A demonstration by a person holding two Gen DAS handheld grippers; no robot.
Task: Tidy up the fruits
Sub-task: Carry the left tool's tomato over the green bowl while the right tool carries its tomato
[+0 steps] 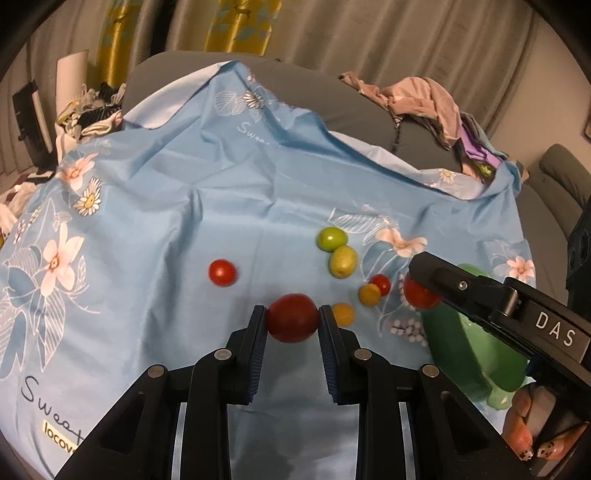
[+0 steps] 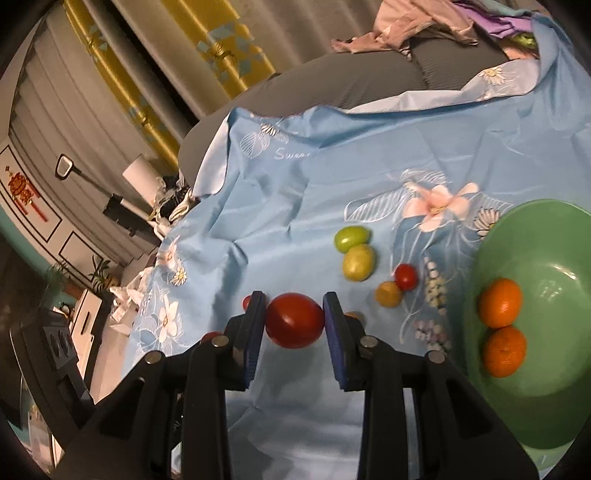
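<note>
A light-blue cloth w/ white-pink flower print and "Sweet" lettering is draped over a grey sofa (its far edge folded back, paler underside showing). Pink and purple clothes lie heaped on the sofa's back at right. Behind hang beige curtains w/ yellow patterned panels. At left, more crumpled fabric. A red hanging ornament sits on the wall in the right wrist view.

The right gripper clamps a round dark-red tomato between its blue pads above the light-blue floral cloth. Right of the tomato sits a green glossy bowl holding two oranges; beyond the tomato lie two green oval fruits
</note>
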